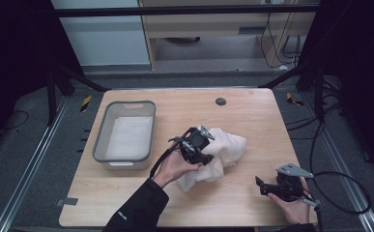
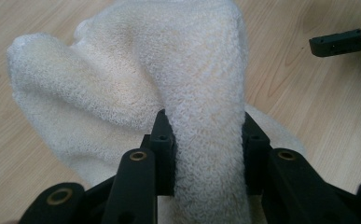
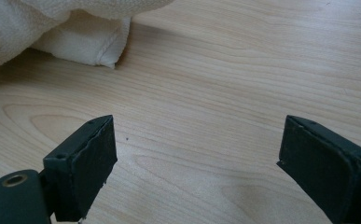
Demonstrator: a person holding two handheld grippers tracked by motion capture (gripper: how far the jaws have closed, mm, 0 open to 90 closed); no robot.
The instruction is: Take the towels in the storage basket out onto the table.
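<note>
The left gripper [image 1: 200,153] pinches a fold of the white towel [image 1: 225,147], whose loose bulk trails toward the spread, empty right gripper [image 1: 266,186] just beside it.

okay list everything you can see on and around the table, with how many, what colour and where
towel: one, cream white, crumpled at the table's middle, a fold pinched between the left gripper's jaws
bin: one, grey, white lining inside, left part of the table
table: one, light wood, centre of the high view
round cap: one, dark, far edge of the table
cabinet: one, light wood, beyond the table
left gripper: one, black, shut on the towel
right gripper: one, black, jaws apart, low over bare wood at the near right
hands: two, each holding a gripper
</note>
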